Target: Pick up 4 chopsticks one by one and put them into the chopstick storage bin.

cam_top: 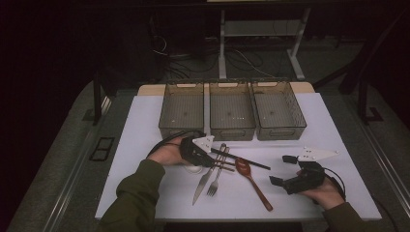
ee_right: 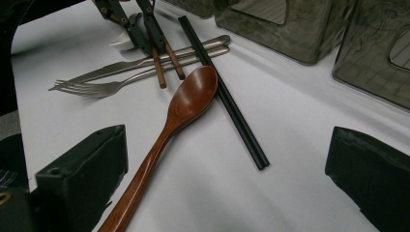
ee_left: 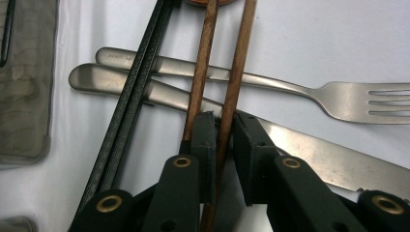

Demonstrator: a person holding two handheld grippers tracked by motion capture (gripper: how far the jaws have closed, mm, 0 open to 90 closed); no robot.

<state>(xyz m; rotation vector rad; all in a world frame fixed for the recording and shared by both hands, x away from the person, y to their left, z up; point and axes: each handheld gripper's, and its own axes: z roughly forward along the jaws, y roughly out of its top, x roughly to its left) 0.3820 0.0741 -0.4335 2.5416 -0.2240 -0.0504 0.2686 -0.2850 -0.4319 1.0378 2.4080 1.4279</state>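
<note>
Left gripper [cam_top: 207, 157]: on the left of the table, jaws drawn narrow around one of the brown chopsticks; in the left gripper view that stick [ee_left: 227, 116] runs between the two pads, which sit right against it, while the other stick [ee_left: 200, 72] passes outside the left jaw.
Brown chopsticks: lie across the knife and fork in the middle of the table, just right of the left gripper, tips near the spoon bowl [ee_right: 196, 89].
Right gripper [cam_top: 286, 170]: at the near right, jaws wide apart with nothing between them, clear of the cutlery.
Black chopsticks [cam_top: 241, 160]: a pair lying together, slanting from near the bins down to the right, under the brown ones.
Knife [cam_top: 202, 186]: near the middle, blade pointing to the near edge.
Fork [cam_top: 215, 181]: just right of the knife, tines near.
Spoon [cam_top: 252, 182]: wooden, right of the fork, handle running to the near right.
Bins [cam_top: 232, 112]: three clear ones in a row at the far side.
Table [cam_top: 145, 125]: white top.
</note>
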